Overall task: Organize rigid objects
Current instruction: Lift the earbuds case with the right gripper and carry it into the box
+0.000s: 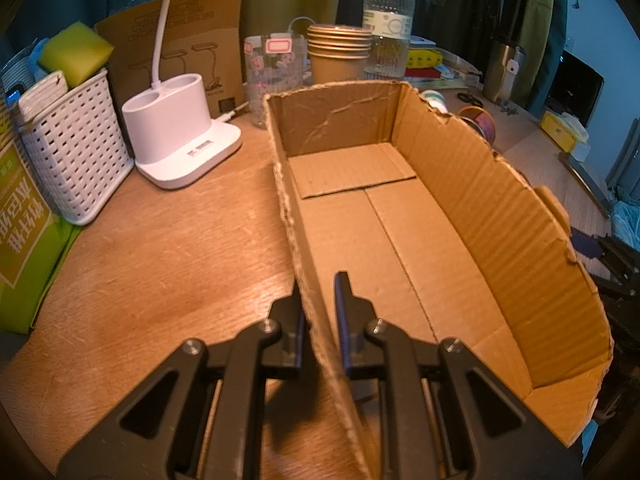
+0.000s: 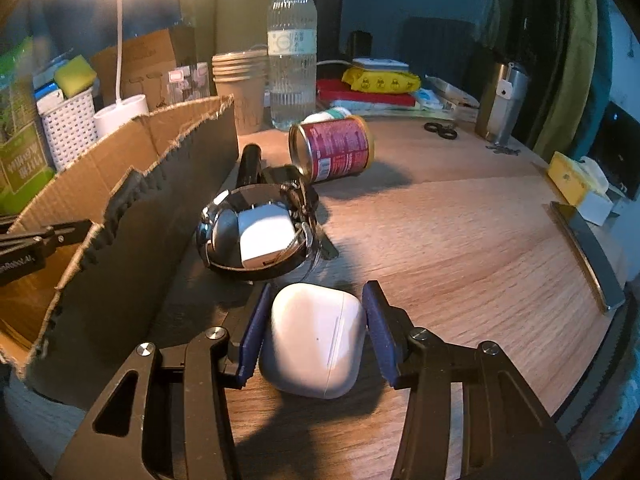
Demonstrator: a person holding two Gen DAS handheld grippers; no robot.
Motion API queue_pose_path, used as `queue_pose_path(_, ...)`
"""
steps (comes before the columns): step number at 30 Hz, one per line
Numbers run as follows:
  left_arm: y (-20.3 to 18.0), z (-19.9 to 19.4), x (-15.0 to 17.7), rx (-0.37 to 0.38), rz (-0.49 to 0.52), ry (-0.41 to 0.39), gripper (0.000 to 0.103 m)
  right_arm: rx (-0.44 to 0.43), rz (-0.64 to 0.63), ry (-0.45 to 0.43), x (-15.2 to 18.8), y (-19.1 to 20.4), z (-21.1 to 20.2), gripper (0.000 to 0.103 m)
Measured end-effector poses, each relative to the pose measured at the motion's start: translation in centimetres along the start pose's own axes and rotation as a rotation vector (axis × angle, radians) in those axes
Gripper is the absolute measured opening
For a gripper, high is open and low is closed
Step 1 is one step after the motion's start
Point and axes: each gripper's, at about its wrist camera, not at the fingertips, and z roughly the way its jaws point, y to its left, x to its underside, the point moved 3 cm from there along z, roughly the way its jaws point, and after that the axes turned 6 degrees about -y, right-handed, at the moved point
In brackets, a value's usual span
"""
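The white case (image 2: 314,344) sits on the table (image 2: 460,240) squeezed in our right gripper (image 2: 314,334), and it could slip because it's smooth, while our left gripper (image 1: 320,320) pinches the box (image 1: 500,208) wall.

White earbud case (image 2: 316,344) beside empty cardboard box (image 1: 400,216)

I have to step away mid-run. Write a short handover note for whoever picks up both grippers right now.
Left gripper: shut on the near wall of the cardboard box, steadying it.
Right gripper: closed around the white earbud case, which sits on the table just outside the box.
Done: nothing lies in the box.
Left: box the case, then the watch, the white charger and the red can lying on its side.
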Motion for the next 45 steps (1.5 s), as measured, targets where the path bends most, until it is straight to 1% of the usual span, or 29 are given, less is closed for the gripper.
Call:
queue_pose_path(5, 0.0, 0.0, 0.0, -0.001, 0.000, 0.000, 0.014, -0.006, 0.013, -0.048, -1.1, -0.2, -1.8, 0.049)
queue_pose_path(17, 0.0, 0.0, 0.0, 0.001, 0.000, 0.000, 0.014, -0.032, -0.023, -0.151, -3.7, 1.2, -5.6, 0.048)
queue_pose_path(25, 0.1, 0.0, 0.0, 0.001, 0.000, 0.000, 0.014, -0.072, -0.050, -0.231, -5.9, 2.8, -8.3, 0.048)
queue_pose_path(31, 0.0, 0.0, 0.0, 0.001, 0.000, 0.000, 0.014, -0.127, -0.085, -0.278, -7.1, 4.9, -10.0, 0.048)
queue_pose_path(39, 0.0, 0.0, 0.0, 0.001, 0.001, 0.000, 0.014, -0.200, -0.126, -0.284, -7.3, 7.9, -10.2, 0.048)
queue_pose_path(45, 0.1, 0.0, 0.0, 0.001, 0.001, 0.000, 0.014, -0.252, -0.147, -0.241, -6.5, 9.8, -9.0, 0.048)
